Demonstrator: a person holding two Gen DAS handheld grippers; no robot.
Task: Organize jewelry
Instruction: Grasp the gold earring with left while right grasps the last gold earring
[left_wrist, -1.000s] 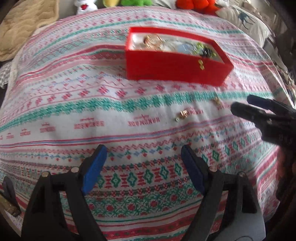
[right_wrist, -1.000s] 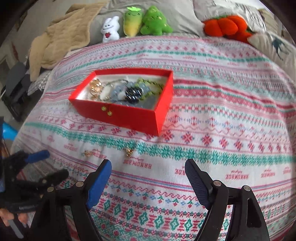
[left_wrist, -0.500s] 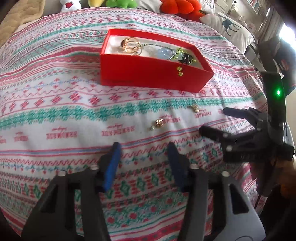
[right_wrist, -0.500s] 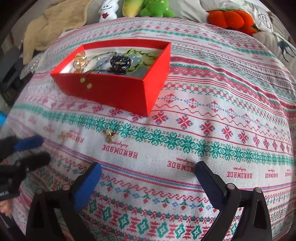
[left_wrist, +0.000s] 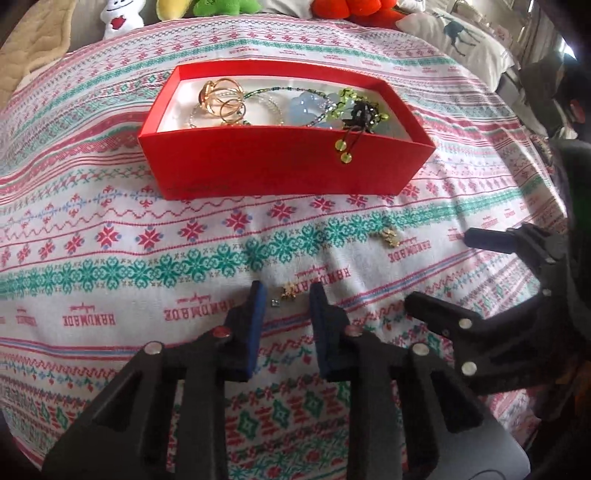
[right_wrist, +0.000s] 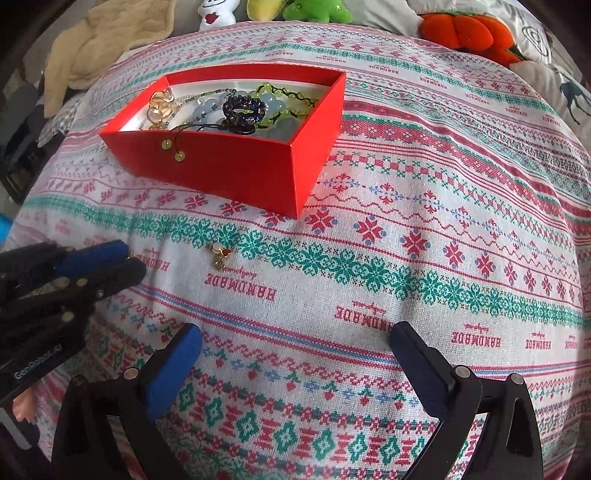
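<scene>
A red box holding rings, bead strands and a dark bracelet rests on the patterned bedspread; green beads hang over its front wall. A small gold earring lies between the tips of my left gripper, whose jaws are closing, with a gap still showing on each side of it. A tiny stud lies just left of that earring. A second gold earring lies further right. My right gripper stands wide open over bare cloth, holding nothing. In the right wrist view, the red box is behind and my left gripper is at left.
Plush toys line the far edge: a white one, green ones and an orange one. A beige blanket lies at the back left, and a deer-print pillow at the back right. The bedspread drops away at the near edge.
My left gripper moved forward to the near earring and its jaws narrowed around it. My right gripper opened wider and tipped further down, staying in about the same place.
</scene>
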